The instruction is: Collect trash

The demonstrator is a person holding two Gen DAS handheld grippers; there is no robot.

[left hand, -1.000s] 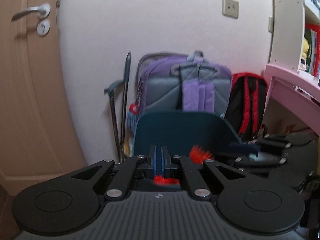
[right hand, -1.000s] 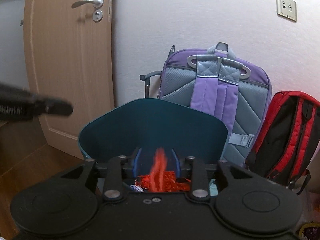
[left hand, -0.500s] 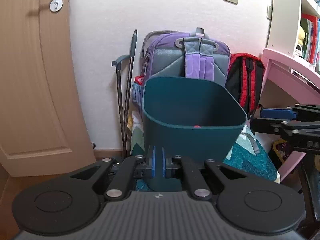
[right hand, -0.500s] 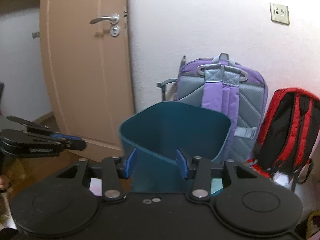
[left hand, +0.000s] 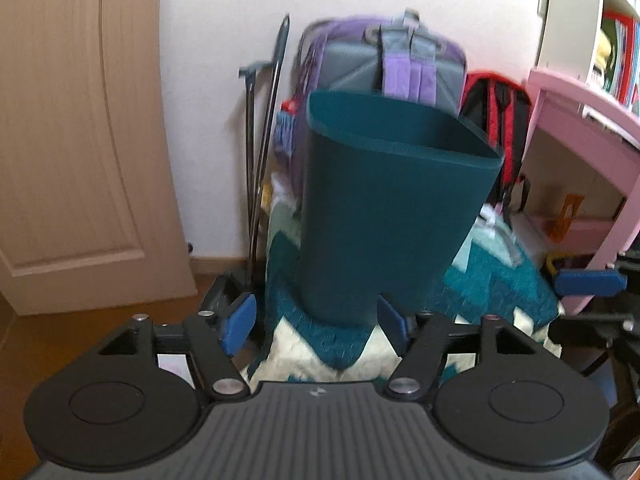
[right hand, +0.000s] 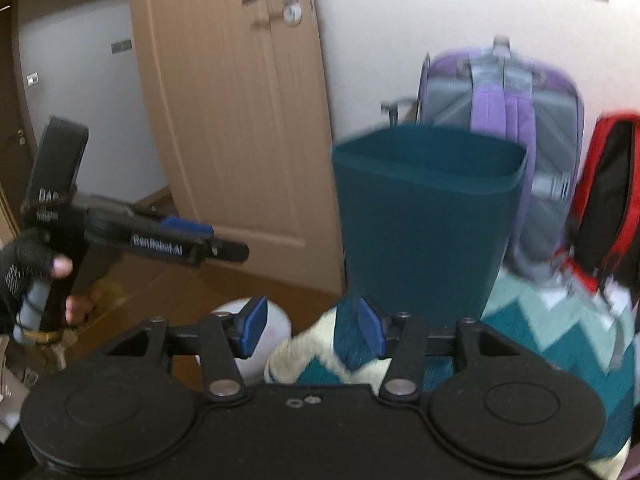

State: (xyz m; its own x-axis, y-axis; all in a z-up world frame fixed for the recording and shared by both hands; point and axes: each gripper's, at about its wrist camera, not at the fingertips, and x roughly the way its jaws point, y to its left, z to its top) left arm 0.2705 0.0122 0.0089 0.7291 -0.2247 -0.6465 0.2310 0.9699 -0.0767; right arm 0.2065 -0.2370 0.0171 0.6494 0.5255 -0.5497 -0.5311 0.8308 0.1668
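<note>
A dark teal trash bin (left hand: 396,216) is seen standing upright on a teal and cream zigzag blanket (left hand: 500,280), straight ahead of both grippers. In the left wrist view, the left gripper (left hand: 316,322) is shown with its jaws spread wide and nothing held between them; the base of the bin lies just beyond the gap, centred between the two blue pads (left hand: 239,322). In the right wrist view, the right gripper (right hand: 312,328) is likewise shown wide open and empty, with the bin (right hand: 428,216) set ahead and slightly to the right of the gap, its base just behind the right-hand pad. No contact between either gripper and the bin is visible.

The bin's open top is seen from below rim height, so its contents cannot be told. The picture is somewhat blurred.

Behind the bin, a purple and grey backpack (left hand: 384,64) and a red and black backpack (left hand: 496,120) are propped against a white wall. A wooden door (left hand: 76,128) is seen at the left, and a pink desk (left hand: 588,120) at the right. In the right wrist view, the left gripper (right hand: 192,240) is also seen at the left edge, held by a gloved hand (right hand: 28,276).
</note>
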